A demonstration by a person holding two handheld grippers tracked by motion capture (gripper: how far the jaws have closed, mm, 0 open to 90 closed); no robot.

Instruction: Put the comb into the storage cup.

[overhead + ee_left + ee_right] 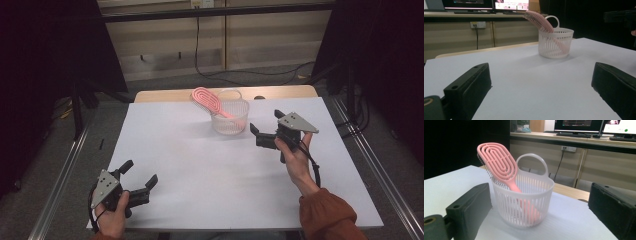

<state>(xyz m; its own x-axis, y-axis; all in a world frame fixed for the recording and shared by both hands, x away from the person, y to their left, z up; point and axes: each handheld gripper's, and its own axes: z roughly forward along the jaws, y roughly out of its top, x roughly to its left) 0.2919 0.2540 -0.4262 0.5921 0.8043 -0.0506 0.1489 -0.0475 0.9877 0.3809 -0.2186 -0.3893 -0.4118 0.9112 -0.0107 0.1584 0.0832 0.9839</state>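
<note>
We're in a lab or test room, by the look of it: a white-topped table (210, 165) framed by metal rails (60, 180), black curtains (55, 45) on both sides, cables (240, 75) trailing across the floor, and monitors (579, 126) glowing on a long bench (564, 138) behind.

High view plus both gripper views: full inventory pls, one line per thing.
hairbrush: 1, pink, handle down in the basket, head leaning out over the rim
basket: 1, white slotted, loop handle, far middle of the table
table: 1, white top
monitors: 2, dark frames, on the counter behind
wall socket: 1, white, below the counter
left gripper: 1, black, near left corner, open
right gripper: 1, black, right of the basket, open
</note>
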